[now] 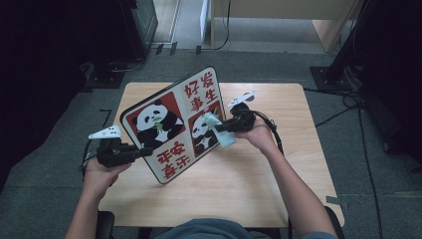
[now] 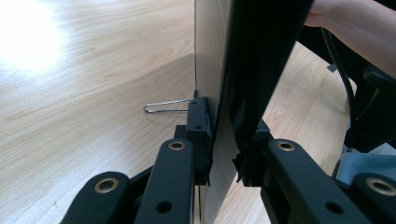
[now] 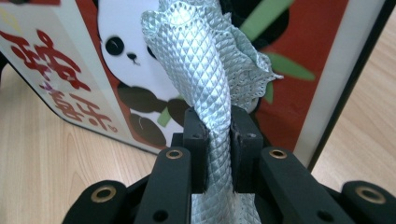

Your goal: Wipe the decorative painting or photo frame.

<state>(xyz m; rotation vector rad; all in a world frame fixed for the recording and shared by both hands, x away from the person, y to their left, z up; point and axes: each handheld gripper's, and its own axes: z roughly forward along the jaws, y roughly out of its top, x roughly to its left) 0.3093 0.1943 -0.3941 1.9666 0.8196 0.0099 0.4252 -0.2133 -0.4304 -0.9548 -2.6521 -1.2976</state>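
Your left gripper [image 1: 145, 152] is clamping the lower edge of the panda picture board [image 1: 171, 124], jaws narrowed onto it from both faces; in the left gripper view the board [image 2: 219, 70] is rising edge-on straight out from between the pads, its pale back on one side of the jaws and its dark rim on the other. You are holding that board tilted above the wooden table [image 1: 234, 184], with its printed face turned toward your right hand. A wire stand leg [image 2: 163, 106] is sticking out from the board's back, just beside the left-hand jaw in that view. Your right gripper [image 1: 219, 127] is pinching a pale quilted cloth [image 1: 219, 130], jaws closed tight on its bunched middle; in the right gripper view the cloth [image 3: 205, 60] is standing up out of the jaws and fanning open just ahead of them. Directly beyond that gripper's tips, the cloth is lying against the red panel with the smaller panda [image 3: 126, 51]. Whether it is pressing firmly there, you cannot tell from these views.
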